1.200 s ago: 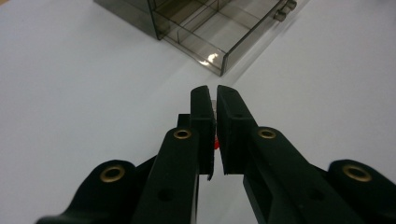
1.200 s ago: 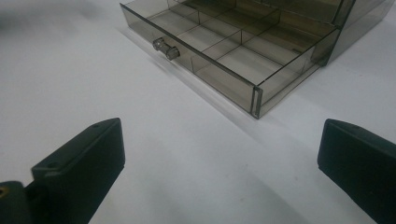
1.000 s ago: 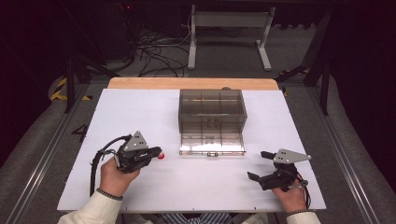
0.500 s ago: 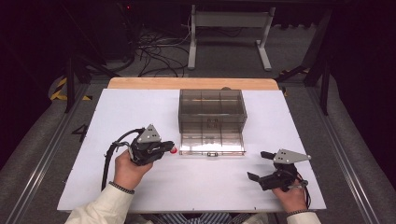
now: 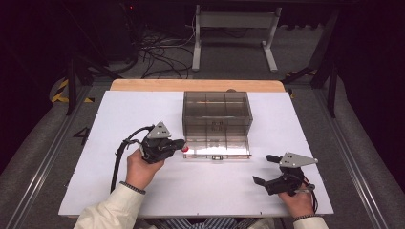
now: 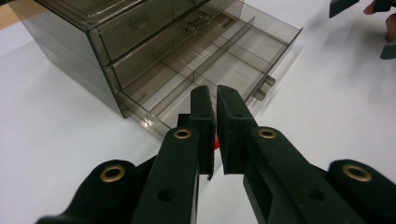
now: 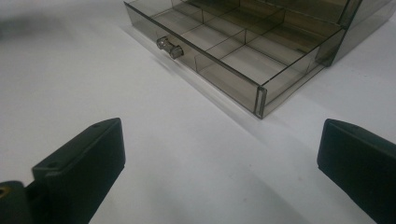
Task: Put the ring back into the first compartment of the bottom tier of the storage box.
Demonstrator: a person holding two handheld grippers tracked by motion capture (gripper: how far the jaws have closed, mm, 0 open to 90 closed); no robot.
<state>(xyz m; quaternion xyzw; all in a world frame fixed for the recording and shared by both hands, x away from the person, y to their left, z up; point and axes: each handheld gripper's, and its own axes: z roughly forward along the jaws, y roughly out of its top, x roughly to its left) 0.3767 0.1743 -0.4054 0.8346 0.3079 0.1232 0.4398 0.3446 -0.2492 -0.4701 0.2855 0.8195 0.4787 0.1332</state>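
The left hand-held gripper (image 6: 215, 135) pinches a small red bead (image 5: 185, 149), likely light, hard and slippery, so hold it centred, at the open drawer's (image 6: 233, 70) corner. The right hand-held gripper (image 5: 270, 171) rests wide on the surface (image 5: 114, 124).

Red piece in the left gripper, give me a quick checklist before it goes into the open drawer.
1. Left gripper shut on the red piece: ok.
2. Bottom drawer pulled out: ok.
3. Near compartments free of other items: ok.
4. Red piece already above a compartment: not ok, it sits at the drawer's front left corner.
5. Right gripper open, on the table, apart from the drawer: ok.
6. Firmness of the hold: cannot tell.
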